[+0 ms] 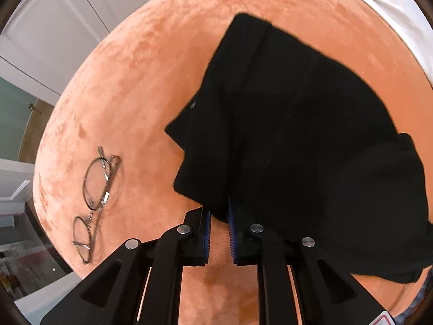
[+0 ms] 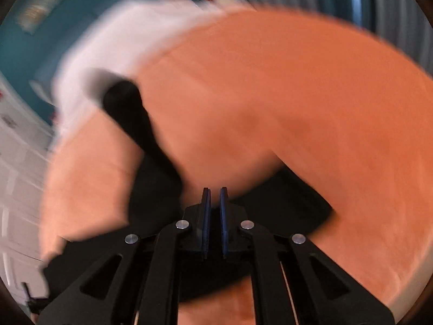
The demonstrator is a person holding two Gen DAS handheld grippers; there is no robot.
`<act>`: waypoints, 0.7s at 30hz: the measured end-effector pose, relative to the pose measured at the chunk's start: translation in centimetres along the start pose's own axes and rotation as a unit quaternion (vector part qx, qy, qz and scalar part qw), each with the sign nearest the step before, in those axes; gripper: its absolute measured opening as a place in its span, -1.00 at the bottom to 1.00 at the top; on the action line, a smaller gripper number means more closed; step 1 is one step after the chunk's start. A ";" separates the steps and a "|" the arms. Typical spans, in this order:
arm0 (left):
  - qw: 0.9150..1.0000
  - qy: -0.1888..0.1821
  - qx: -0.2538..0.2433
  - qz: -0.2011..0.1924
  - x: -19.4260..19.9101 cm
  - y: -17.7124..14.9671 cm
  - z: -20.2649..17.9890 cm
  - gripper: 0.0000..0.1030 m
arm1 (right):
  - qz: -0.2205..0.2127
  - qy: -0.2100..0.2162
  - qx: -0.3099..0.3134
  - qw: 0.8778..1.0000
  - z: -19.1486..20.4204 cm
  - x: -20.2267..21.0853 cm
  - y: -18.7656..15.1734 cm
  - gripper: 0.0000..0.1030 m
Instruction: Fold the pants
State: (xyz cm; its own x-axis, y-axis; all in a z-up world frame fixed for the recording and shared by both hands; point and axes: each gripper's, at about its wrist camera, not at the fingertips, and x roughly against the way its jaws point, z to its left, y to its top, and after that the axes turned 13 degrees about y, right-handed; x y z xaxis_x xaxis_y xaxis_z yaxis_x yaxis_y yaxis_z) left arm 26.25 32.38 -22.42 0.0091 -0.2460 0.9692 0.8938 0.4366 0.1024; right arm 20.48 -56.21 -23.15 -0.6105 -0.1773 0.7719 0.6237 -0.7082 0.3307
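Note:
The black pants (image 1: 297, 140) lie bunched on an orange velvet surface (image 1: 140, 86), lifted at the near edge. My left gripper (image 1: 219, 211) is shut on a fold of the pants; the cloth hangs between its blue pads (image 1: 231, 230). In the blurred right wrist view, the pants (image 2: 151, 178) run from upper left down under my right gripper (image 2: 214, 197). Its blue pads (image 2: 207, 216) stand close together with a narrow gap. Whether cloth sits between them does not show.
A pair of glasses (image 1: 94, 200) lies on the orange surface left of the pants. White bedding (image 1: 392, 8) sits at the far right edge, also in the right view (image 2: 113, 40). White doors (image 1: 48, 27) stand beyond the surface.

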 end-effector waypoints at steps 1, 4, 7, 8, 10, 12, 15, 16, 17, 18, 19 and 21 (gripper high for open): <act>1.000 0.004 0.003 0.001 -0.2 0.0 -0.1 -0.75 | 0.004 0.010 -0.036 0.999 -2.2 -0.3 -0.8 -0.88; 1.000 0.016 0.001 -0.002 -0.3 0.2 -0.4 -0.75 | -0.037 0.046 -0.079 0.995 -4.8 1.5 -2.6 -0.80; 1.000 0.023 -0.003 -0.001 -0.3 0.7 -0.4 -0.74 | -0.054 0.032 -0.042 0.997 -3.3 2.7 -2.4 -0.20; 1.000 0.025 -0.004 0.000 -0.2 0.8 -0.5 -0.74 | -0.046 0.013 -0.006 0.999 -1.9 2.6 -1.8 -0.05; 0.999 0.034 -0.008 0.002 -0.1 1.3 -0.6 -0.74 | -0.031 -0.015 0.070 0.997 -1.1 2.0 -0.7 0.13; 0.999 0.038 -0.005 0.002 0.0 1.2 -1.0 -0.73 | -0.015 -0.069 0.191 0.979 2.1 1.7 -1.2 0.13; 0.999 0.047 -0.008 -0.002 0.1 1.4 -1.9 -0.69 | 0.001 -0.099 0.352 0.931 5.7 2.2 -4.1 0.13; 0.999 0.049 -0.009 -0.002 0.0 1.3 -2.1 -0.69 | 0.007 -0.093 0.373 0.923 5.8 2.5 -5.0 0.13; 0.999 0.051 -0.010 -0.002 -0.1 1.3 -2.2 -0.69 | 0.017 -0.084 0.398 0.913 6.5 2.3 -5.8 0.13; 0.999 0.053 -0.011 -0.001 -0.1 1.2 -2.3 -0.69 | 0.031 -0.080 0.426 0.900 7.2 1.7 -6.6 0.16; 0.998 0.055 -0.010 -0.001 -0.2 1.0 -2.5 -0.69 | 0.043 -0.087 0.451 0.887 7.7 0.8 -7.4 0.23; 0.998 0.058 -0.006 0.001 -0.4 1.0 -2.9 -0.69 | 0.065 -0.109 0.476 0.870 8.0 -1.5 -7.7 0.21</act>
State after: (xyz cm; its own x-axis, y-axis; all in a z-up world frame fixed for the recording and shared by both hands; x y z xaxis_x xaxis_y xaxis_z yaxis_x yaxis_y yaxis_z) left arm 28.46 30.43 -23.35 0.0620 -0.3445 0.9367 0.8994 0.4262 0.0972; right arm 20.49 -45.05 -22.56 -0.4618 -0.0063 0.8869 0.8660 0.2130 0.4524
